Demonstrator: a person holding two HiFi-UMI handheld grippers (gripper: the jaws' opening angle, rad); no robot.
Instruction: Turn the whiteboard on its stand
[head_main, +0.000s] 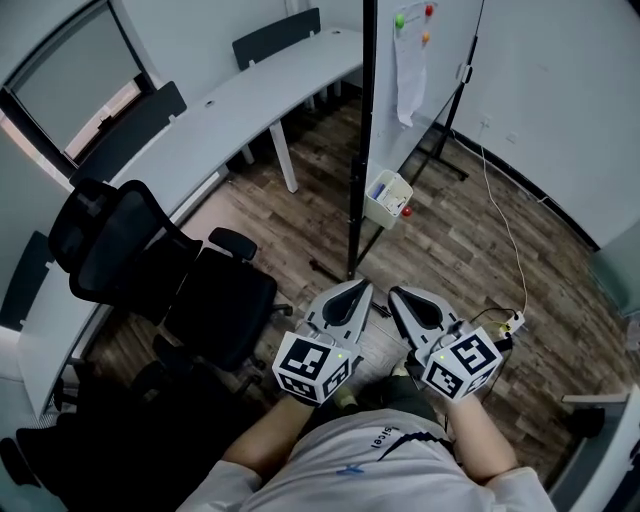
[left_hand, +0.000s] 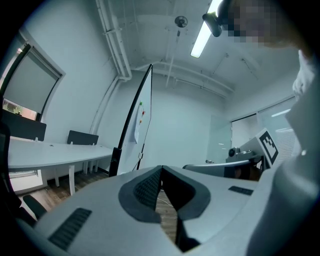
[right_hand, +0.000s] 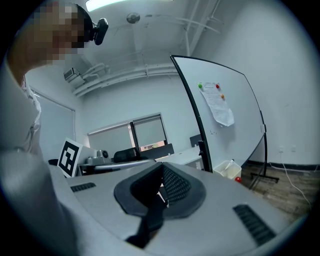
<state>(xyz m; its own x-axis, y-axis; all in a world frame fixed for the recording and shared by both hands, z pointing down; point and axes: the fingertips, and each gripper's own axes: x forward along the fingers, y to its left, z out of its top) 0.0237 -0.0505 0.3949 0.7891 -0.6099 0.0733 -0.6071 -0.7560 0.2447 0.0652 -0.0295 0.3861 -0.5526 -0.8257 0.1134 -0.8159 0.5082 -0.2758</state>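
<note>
The whiteboard (head_main: 432, 70) stands on its black stand, seen almost edge-on, with its black frame post (head_main: 367, 140) running down to the floor. A sheet of paper (head_main: 408, 70) hangs on it under coloured magnets, and a white marker tray (head_main: 388, 197) is fixed lower down. My left gripper (head_main: 358, 287) and right gripper (head_main: 396, 293) are side by side close to my body, short of the stand's foot, both shut and empty. The board (left_hand: 142, 112) rises ahead of the left gripper (left_hand: 161, 169). It (right_hand: 225, 125) stands to the right of the right gripper (right_hand: 162, 166).
Two black office chairs (head_main: 150, 260) stand close on the left. A long curved white desk (head_main: 200, 115) runs behind them, with more chairs beyond it. A white cable leads to a power strip (head_main: 515, 322) on the wood floor at right. The stand's far leg (head_main: 445, 160) reaches toward the wall.
</note>
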